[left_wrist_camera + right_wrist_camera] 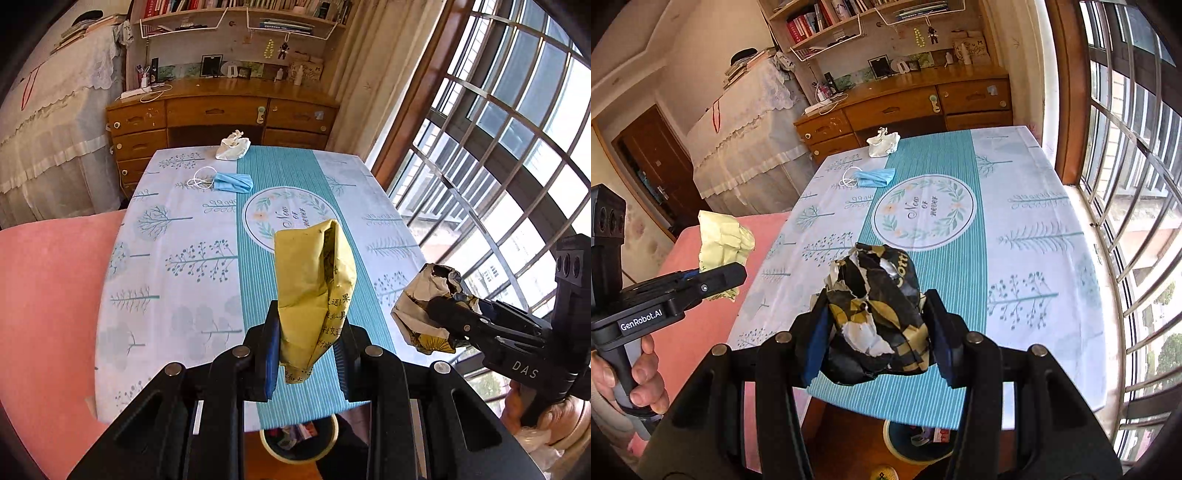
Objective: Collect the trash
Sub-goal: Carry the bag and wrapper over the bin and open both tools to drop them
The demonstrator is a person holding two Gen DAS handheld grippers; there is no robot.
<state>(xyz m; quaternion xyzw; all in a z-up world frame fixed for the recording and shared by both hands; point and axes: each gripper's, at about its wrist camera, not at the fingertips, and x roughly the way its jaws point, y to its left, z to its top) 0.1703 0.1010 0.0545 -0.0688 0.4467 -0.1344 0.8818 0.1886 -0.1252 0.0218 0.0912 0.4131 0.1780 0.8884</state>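
Yellow paper, a crumpled wrapper (314,291) printed with dark characters, stands clamped between the blue-padded fingers of the left tongs (306,354), its top rising toward twelve o'clock above the near end of the worktop (177,229). In the right wrist view the same left tongs (716,280) show at nine o'clock, held by a hand (646,380), with the yellow wad (724,240) sticking up out of them.

The right tongs (877,332) are clenched on a black, gold and white crumpled paper ball (875,314), which fills the gap between the fingers; from the left wrist view that ball (424,306) sits at four o'clock, off the worktop's right edge.

Below both tongs, at six o'clock under the near worktop edge, stands a round bin (299,439) with colourful scraps inside.

Further out on the tree-printed cloth, toward eleven o'clock, lies a blue face mask (232,182) with white ear loops, and beyond it, at the far edge, a crumpled white mask or tissue (233,147); which, I cannot tell. A pink chair (48,295) stands at nine o'clock just beside the worktop.
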